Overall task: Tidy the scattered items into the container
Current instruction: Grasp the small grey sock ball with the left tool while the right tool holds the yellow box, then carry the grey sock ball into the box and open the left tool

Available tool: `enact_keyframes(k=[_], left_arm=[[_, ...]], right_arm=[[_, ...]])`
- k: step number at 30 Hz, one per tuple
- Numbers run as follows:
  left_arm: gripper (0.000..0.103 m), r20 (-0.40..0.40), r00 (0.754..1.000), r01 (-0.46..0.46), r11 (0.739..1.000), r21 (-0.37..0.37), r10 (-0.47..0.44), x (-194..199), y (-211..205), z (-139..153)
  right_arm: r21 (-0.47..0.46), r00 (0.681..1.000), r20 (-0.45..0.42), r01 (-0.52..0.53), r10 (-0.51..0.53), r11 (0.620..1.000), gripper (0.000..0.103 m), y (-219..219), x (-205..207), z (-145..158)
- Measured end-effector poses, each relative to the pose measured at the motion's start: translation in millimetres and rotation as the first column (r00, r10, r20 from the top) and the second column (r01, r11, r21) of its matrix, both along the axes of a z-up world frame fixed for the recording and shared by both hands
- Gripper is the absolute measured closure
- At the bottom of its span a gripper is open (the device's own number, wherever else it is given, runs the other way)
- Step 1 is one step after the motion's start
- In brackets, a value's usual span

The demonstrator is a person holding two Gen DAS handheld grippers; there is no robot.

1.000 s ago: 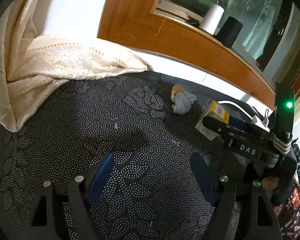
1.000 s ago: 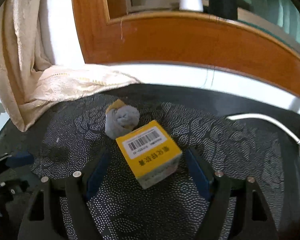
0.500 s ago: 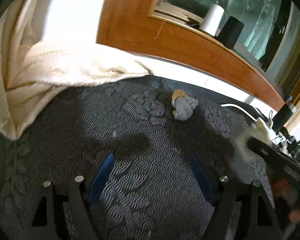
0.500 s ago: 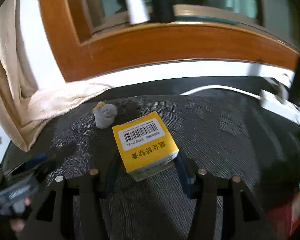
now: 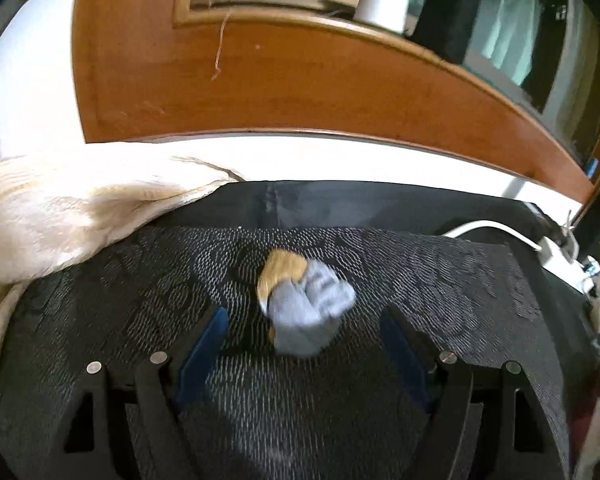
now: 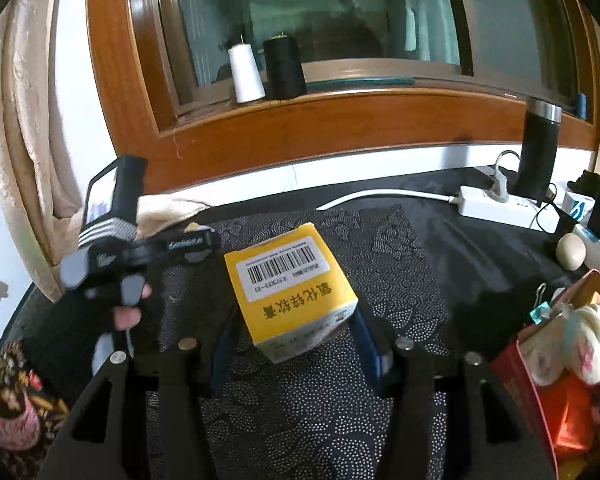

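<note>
Here the right hand-held gripper grasps a yellow box, both blue pads pressed to its sides, with the barcode label facing up. The box hangs clear above the patterned dark cloth on the table. To this gripper's lower right sits the container, a red-orange box already holding a cream bundle and other bits; the yellow box is well apart from it. Ahead and to the right lie a white power strip and a black flask. On the window sill beyond stand a white spool and a black spool.

The left hand-held gripper is released, its jaws closing slightly, and a balled sock, grey with a tan toe, lies on the cloth between the fingertips and a little ahead of them, untouched by either pad. A cream curtain drapes onto the table to this gripper's left. In the right view, a person's hand holds the left gripper, which sits to the left of the box.
</note>
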State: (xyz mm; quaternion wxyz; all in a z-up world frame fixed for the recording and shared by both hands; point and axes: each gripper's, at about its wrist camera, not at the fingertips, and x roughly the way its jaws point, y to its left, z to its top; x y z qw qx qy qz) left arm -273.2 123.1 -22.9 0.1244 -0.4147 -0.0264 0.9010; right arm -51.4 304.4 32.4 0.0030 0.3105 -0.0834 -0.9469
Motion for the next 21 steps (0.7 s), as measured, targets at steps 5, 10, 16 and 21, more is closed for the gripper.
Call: enact_keyframes(k=[5, 10, 16, 21], left_arm=[[0.06, 0.021, 1.0, -0.01, 1.0, 0.005, 0.01, -14, 1, -8], [0.061, -0.004, 1.0, 0.015, 0.999, 0.051, -0.015, 18, -7, 7], [0.06, -0.07, 0.993, 0.097, 0.99, 0.098, -0.091, 85, -3, 45], [0.06, -0.121, 0.969, 0.229, 0.967, 0.113, -0.215, 141, 25, 75]], right_arm=[[-0.012, 1.0, 0.011, 0.007, -0.006, 1.0, 0.046, -2, -8, -7], [-0.032, 0.999, -0.028, 0.045, -0.046, 0.998, 0.046, 5, 0, 2], [-0.065, 0.992, -0.116, 0.033, -0.04, 0.997, 0.046, 6, 28, 35], [-0.084, 0.981, -0.188, 0.042, -0.057, 0.996, 0.046, 25, 82, 62]])
